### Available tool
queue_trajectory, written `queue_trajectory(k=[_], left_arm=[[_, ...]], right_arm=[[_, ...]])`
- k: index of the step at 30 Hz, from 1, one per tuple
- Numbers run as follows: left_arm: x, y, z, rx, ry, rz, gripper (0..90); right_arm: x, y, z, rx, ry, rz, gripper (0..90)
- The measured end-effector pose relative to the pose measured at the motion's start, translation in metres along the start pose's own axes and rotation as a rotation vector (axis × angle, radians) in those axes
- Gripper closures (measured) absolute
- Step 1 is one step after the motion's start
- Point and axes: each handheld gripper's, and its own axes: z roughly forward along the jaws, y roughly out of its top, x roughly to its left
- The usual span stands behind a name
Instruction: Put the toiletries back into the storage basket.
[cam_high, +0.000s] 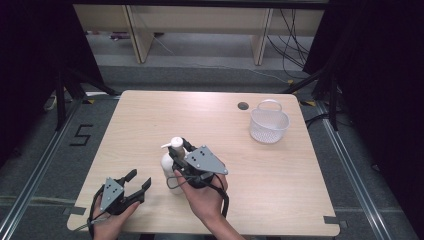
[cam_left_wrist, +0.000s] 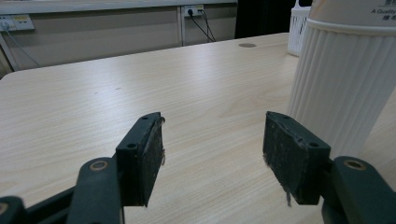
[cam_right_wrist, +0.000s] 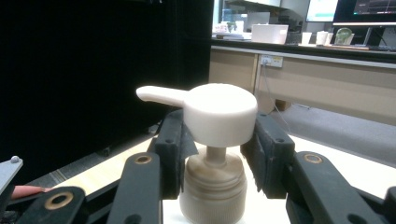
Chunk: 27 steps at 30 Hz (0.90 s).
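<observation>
While the left tongs (cam_high: 141, 183) wait released on the counter (cam_high: 280, 170), the right tongs (cam_right_wrist: 215, 140) clench the pump bottle (cam_high: 171, 165) at its neck; lifting likely follows.

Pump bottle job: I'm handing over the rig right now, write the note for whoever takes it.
Right gripper: jaws set on either side of the neck of the white plastic pump bottle, under the pump head; whether they clamp it cannot be told.
Left gripper: open, holding nothing, low over the light wooden table beside the bottle's ribbed base.
White mesh basket: far right of the table, apart from the bottle.
Done: bottle stands upright and is reached.
Left: probably securing the grip and working the pump or moving the bottle.
</observation>
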Motion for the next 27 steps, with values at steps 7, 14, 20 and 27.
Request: queue_trajectory(k=[7,14,20,27], left_arm=[[0.0,0.0,0.0,-0.004,-0.001,0.0,37.4],[0.0,0.0,0.001,-0.007,-0.003,0.001,37.3],[0.001,0.0,0.001,-0.011,-0.007,0.008,37.2],[0.001,0.0,0.002,-0.011,-0.008,0.01,37.0]], right_arm=[[-0.004,0.002,-0.007,0.004,-0.002,0.011,60.6],[-0.01,0.009,-0.017,-0.018,-0.012,0.025,60.5],[-0.023,0.011,-0.027,-0.027,-0.058,0.041,60.6],[-0.042,0.014,-0.039,-0.047,-0.108,0.034,60.6]])
